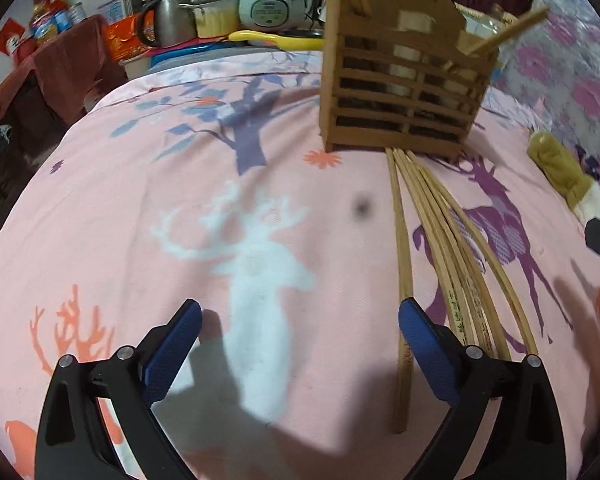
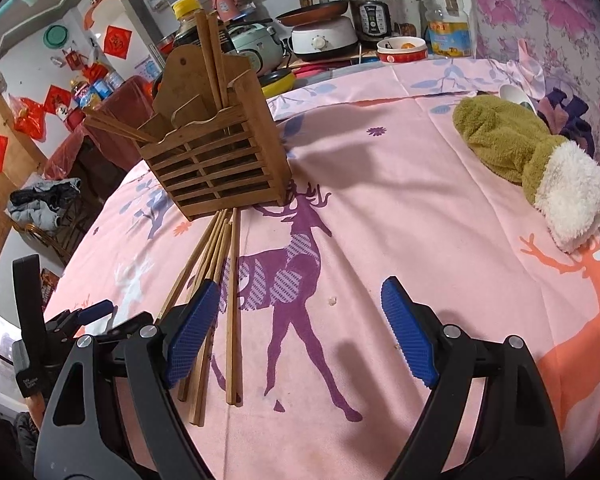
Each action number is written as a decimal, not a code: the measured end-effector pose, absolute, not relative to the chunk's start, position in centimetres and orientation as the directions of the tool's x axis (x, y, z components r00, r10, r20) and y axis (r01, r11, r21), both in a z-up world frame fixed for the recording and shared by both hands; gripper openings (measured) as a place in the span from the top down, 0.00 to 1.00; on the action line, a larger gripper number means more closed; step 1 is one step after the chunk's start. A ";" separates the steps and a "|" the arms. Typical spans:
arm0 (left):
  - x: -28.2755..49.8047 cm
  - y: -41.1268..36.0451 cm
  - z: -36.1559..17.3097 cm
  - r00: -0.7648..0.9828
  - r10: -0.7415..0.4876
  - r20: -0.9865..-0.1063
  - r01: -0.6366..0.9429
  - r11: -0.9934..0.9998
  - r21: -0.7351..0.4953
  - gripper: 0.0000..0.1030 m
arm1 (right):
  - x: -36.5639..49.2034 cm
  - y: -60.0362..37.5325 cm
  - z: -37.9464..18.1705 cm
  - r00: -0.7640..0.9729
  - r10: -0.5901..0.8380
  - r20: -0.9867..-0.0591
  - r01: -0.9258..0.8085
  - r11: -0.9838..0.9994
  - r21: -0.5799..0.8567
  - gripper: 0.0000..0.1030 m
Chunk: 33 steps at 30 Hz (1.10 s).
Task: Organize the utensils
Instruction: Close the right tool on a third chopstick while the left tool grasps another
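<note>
A slatted wooden utensil holder [image 1: 404,92] [image 2: 220,164] stands on the pink deer-print cloth [image 1: 180,184] [image 2: 420,184], with a few chopsticks upright in it [image 2: 212,52]. Several loose chopsticks [image 1: 432,232] [image 2: 216,280] lie fanned on the cloth in front of the holder. My left gripper [image 1: 300,344] is open low over the cloth, its right finger [image 1: 424,352] beside the chopstick ends. My right gripper [image 2: 300,328] is open too, nothing between its fingers, its left finger [image 2: 192,332] over the chopsticks. The left gripper's blue tip [image 2: 96,310] shows at the right wrist view's left edge.
A green and white plush mitten [image 2: 528,160] [image 1: 560,168] lies on the cloth at the right. Behind the cloth stand rice cookers [image 2: 384,12] [image 1: 272,4], a kettle [image 1: 168,20], an oil bottle [image 2: 448,16], a bowl [image 2: 402,50] and a yellow pan [image 1: 276,40].
</note>
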<state>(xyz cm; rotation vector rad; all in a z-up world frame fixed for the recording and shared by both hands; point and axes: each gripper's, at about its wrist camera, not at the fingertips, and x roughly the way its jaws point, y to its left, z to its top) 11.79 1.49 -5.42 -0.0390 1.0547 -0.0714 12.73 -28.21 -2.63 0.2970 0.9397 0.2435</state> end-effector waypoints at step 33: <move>8.4 1.7 -5.3 0.500 -0.077 -0.862 0.090 0.995 -0.036 0.65 | 7.5 -23.1 -4.9 0.493 0.325 -0.807 -0.303 0.934 0.191 0.54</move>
